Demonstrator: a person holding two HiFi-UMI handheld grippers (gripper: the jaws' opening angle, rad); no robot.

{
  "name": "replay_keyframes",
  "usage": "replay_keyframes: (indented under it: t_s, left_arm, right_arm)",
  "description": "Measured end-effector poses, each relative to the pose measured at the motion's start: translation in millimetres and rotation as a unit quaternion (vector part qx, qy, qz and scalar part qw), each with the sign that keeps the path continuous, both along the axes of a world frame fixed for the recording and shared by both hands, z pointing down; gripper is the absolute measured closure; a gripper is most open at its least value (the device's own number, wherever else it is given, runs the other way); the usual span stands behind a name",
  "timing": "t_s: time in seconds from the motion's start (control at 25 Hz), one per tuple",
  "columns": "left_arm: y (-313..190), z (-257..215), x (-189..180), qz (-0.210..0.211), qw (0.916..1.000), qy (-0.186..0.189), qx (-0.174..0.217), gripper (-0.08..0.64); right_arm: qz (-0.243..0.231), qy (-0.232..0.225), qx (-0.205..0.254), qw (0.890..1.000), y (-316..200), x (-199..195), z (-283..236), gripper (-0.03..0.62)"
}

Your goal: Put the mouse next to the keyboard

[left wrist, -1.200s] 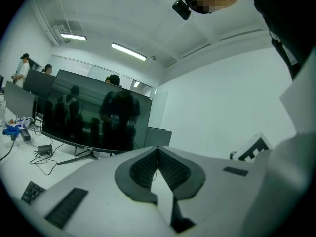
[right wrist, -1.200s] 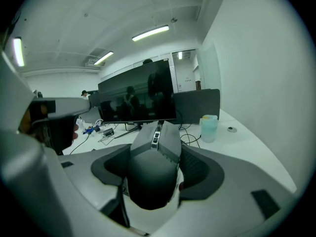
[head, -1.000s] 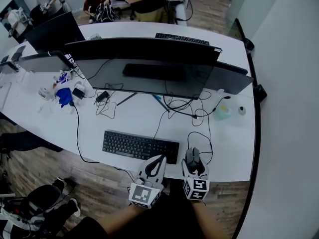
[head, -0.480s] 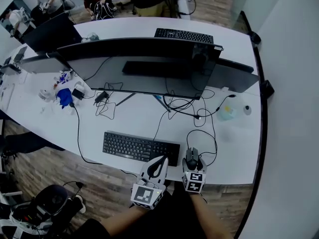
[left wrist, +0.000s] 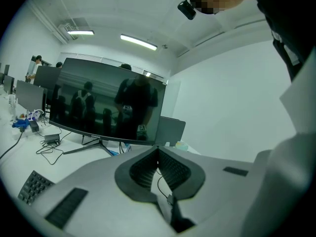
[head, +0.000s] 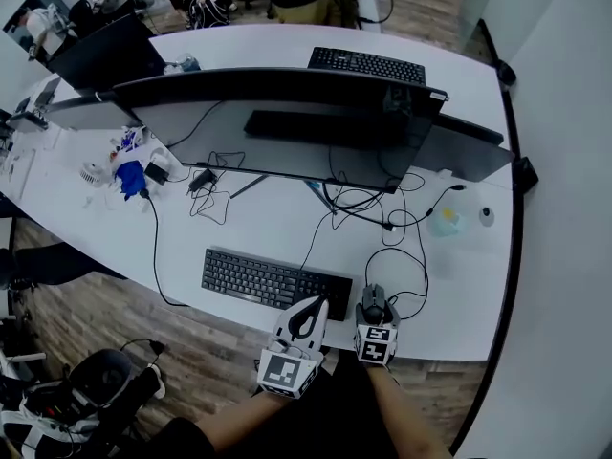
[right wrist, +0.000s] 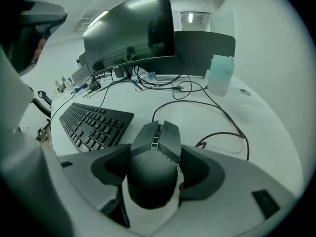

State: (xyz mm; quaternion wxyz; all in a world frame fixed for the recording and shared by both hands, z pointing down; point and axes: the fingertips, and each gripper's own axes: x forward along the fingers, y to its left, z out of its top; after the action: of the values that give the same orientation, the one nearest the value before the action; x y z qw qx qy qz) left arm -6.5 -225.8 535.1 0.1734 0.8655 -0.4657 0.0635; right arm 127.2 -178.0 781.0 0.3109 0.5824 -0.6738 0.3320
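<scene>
While right gripper (right wrist: 157, 149) clamps mouse (right wrist: 152, 169) near desk (head: 445, 299) edge, keyboard (head: 273, 280) beside.

Bare desk (head: 451, 302) lies open to the right of the mouse (head: 373, 304). Its looped cable (head: 409, 268) clutters the space behind; the keyboard (head: 275, 281) blocks the left, seemingly with only a narrow gap between.

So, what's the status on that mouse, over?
Left gripper shut, empty. Right gripper shut on mouse, just right of keyboard. Loose cable loops beyond mouse, not blocking.
</scene>
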Motion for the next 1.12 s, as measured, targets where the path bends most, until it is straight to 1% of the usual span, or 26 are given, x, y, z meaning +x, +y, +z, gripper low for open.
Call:
replay_keyframes:
  t_s: [0.08, 0.2, 0.48, 0.68, 0.76, 0.88, 0.96, 1.04, 1.12]
  left_arm:
    - [0, 0, -1, -0.001, 1.0000, 0.001, 0.001, 0.548]
    - [2, 0, -7, -0.006, 1.0000, 0.003, 0.001, 0.548]
    - [9, 10, -16, -0.007, 1.0000, 0.005, -0.004, 0.548]
    - [10, 6, -19, -0.006, 0.9999, 0.012, 0.003, 0.548]
    - [12, 3, -19, -0.004, 0.9998, 0.020, 0.006, 0.548]
    - [17, -6, -20, 0.001, 0.9992, 0.037, 0.016, 0.548]
    - [22, -14, -21, 0.009, 0.9986, 0.044, 0.029, 0.548]
    - [28, -20, -21, 0.017, 0.9981, 0.046, 0.036, 0.548]
    - [34, -22, -20, 0.023, 0.9978, 0.052, 0.034, 0.548]
  right_arm:
    - [0.004, 0.002, -0.005, 1.000, 2, 1, 7, 0.279]
    - [0.007, 0.008, 0.000, 1.000, 2, 1, 10, 0.279]
    - [0.011, 0.005, 0.003, 1.000, 2, -1, 13, 0.279]
    - [0.025, -0.006, -0.026, 0.999, 10, 1, 11, 0.273]
    - [0.031, -0.007, -0.027, 0.999, 14, 4, 5, 0.272]
    - [0.040, -0.016, -0.017, 0.999, 21, 4, -11, 0.272]
    - [0.050, -0.032, -0.007, 0.998, 25, 1, -28, 0.272]
    - [0.059, -0.052, 0.014, 0.997, 28, -3, -49, 0.272]
    - [0.062, -0.067, 0.046, 0.995, 31, -8, -76, 0.273]
